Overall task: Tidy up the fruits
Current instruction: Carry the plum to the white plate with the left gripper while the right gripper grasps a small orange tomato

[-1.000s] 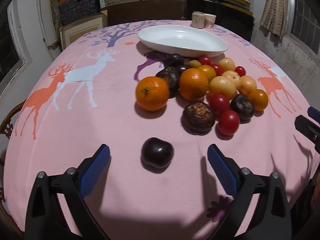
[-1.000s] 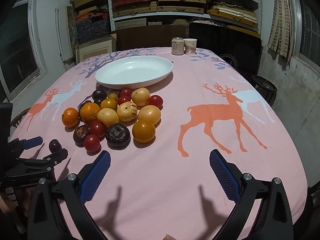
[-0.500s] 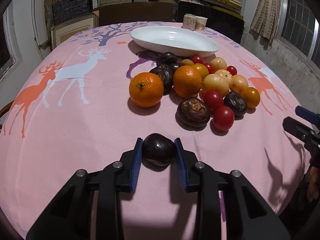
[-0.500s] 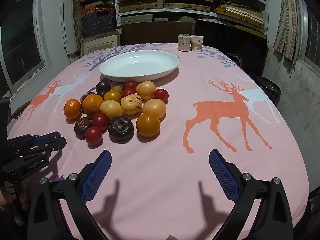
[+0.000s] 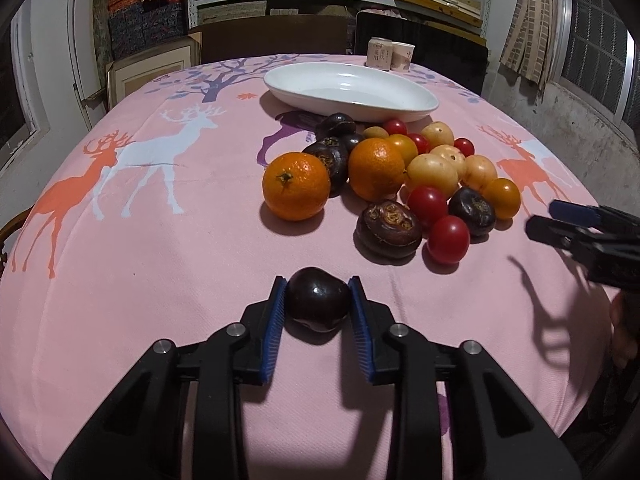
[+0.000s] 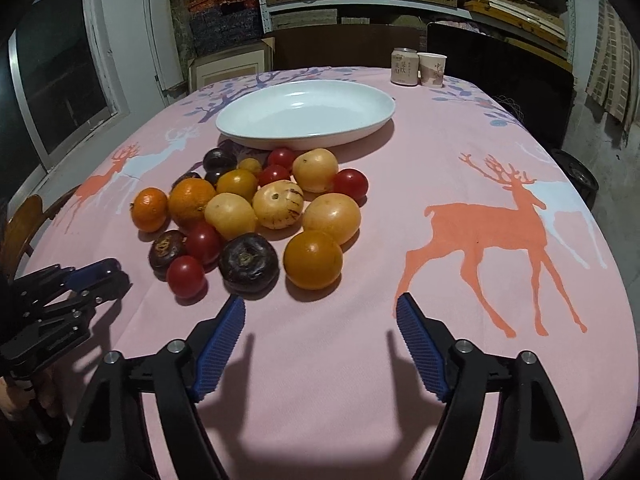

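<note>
Glossy dark-purple round fruit (image 5: 317, 300) pinched in left claw (image 5: 317, 305); right claw (image 6: 320, 320) spread, narrowing, empty.

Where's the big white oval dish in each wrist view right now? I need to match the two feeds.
Left wrist view: the white dish sits upper centre, just beyond the fruit pile, with the left gripper shut on a dark fruit at the bottom.
Right wrist view: the dish sits upper centre-left, behind the pile.
Shared landmark: the can beside a paper cup at the table's far edge.
</note>
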